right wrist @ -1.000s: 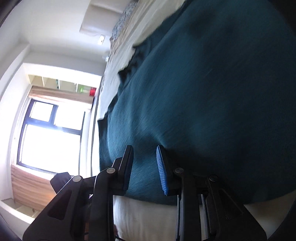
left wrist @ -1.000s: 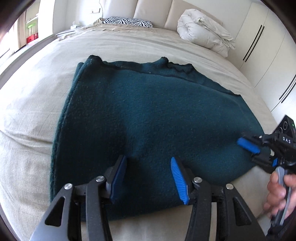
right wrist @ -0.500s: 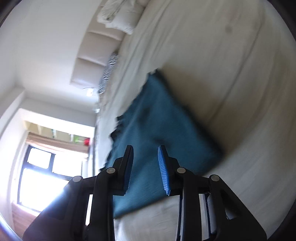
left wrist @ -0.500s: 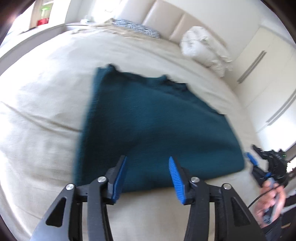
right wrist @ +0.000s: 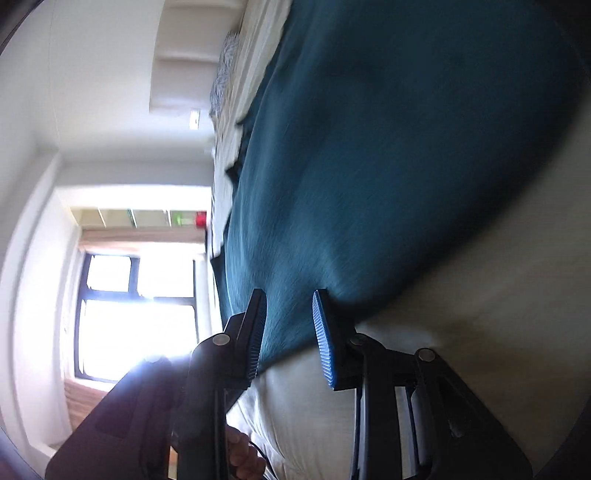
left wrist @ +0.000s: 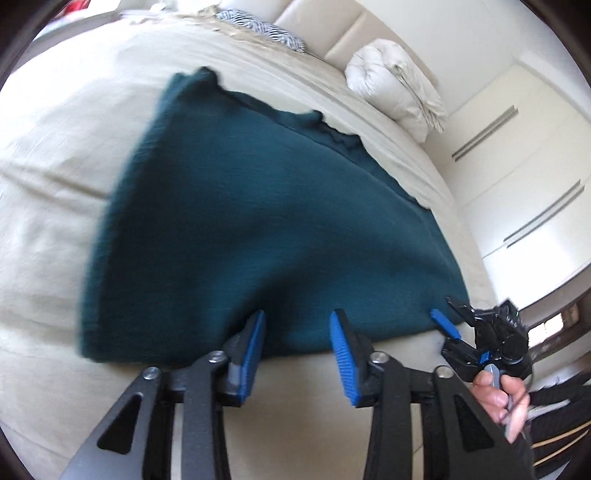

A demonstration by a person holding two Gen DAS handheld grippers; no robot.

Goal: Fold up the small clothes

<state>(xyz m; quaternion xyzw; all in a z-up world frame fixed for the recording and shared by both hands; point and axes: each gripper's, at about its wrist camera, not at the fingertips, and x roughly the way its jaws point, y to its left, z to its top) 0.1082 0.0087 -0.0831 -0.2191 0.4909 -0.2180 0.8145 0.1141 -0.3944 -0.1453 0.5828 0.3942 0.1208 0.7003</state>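
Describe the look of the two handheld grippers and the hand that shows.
Left gripper: black angular frames with cut-out slots, silver pivot bolts, two fingers faced with ribbed blue pads. Right gripper is built the same; from the left wrist view its black body bears small markings too blurred to read. A bare right hand grips its handle.

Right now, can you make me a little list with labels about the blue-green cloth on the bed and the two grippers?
garment: dark teal knit garment, spread flat
surface: beige bed sheet
left gripper: left gripper open, at the garment's near edge, holding nothing
right gripper: right gripper open, at the near right corner of the garment
behind the garment: zebra-print pillow and rolled white duvet at the headboard
picture quality: blurred, so actual contact with the cloth is unclear
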